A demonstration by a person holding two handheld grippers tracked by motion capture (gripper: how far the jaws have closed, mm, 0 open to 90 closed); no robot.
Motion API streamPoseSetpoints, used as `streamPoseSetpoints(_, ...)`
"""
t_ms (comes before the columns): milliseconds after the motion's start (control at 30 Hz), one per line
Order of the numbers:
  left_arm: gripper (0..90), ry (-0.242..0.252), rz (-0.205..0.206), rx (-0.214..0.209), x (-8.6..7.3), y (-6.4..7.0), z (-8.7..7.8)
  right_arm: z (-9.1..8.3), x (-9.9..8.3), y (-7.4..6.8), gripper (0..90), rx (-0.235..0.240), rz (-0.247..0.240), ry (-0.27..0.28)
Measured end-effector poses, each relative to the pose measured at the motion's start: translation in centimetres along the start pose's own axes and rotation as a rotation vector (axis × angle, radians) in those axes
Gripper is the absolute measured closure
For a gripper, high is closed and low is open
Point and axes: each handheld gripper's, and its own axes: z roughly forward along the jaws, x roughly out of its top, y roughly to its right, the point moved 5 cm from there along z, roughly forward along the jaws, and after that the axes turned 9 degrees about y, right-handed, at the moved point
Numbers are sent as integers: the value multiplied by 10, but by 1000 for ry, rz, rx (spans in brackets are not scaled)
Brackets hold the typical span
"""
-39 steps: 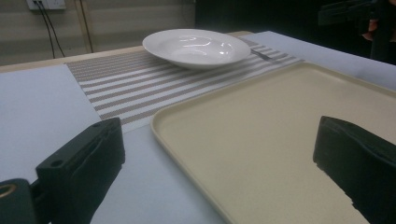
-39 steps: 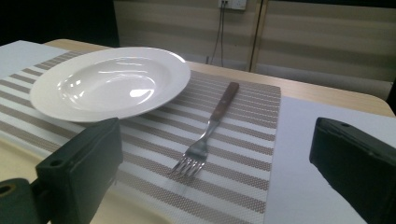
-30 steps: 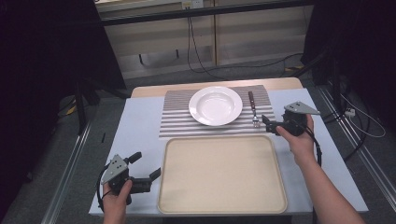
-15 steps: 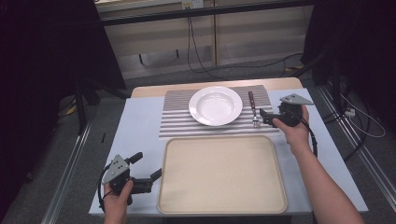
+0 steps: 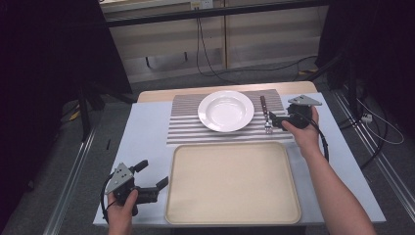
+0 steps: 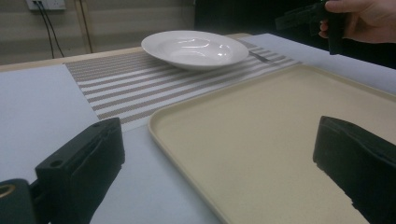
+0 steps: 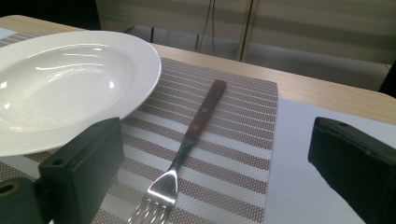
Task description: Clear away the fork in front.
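While hanging wide open just by the fork [image 7: 187, 140], aims the right tool [image 5: 272, 120] at its tines, ready to pinch. Finds the fork lying flat on the striped mat [image 5: 186, 128], beside the white plate [image 5: 225, 111]. Rests the left tool [image 5: 151, 174], wide too, low over the surface [image 5: 142, 142] by the tray [image 5: 172, 208], out of the way.

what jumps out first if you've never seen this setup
The big empty beige tray at the table's near edge, then the white plate on the striped placemat behind it. The right tongs hover open by the fork lying right of the plate.
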Motion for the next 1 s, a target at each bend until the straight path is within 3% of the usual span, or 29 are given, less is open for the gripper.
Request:
streamPoseSetpoints(400, 23, -6, 5, 3, 0, 0, 0, 14, -3, 3, 56, -12, 1, -18)
streamPoseSetpoints(700, 23, -14, 9, 5, -2, 1, 1, 25, -6, 1, 50, 12, -1, -50)
streamPoseSetpoints(867, 25, -19, 14, 8, -2, 2, 1, 34, -9, 5, 142, 19, 14, -83)
streamPoseSetpoints(900, 25, -13, 6, 10, -2, 2, 0, 35, -10, 6, 177, 24, 23, -91)
streamPoseSetpoints(933, 25, -13, 6, 16, -2, 1, 0, 38, -11, 6, 274, 27, 23, -110)
streamPoseSetpoints(1000, 25, -13, 5, 17, -3, 1, 0, 40, -11, 5, 305, 42, 18, -119)
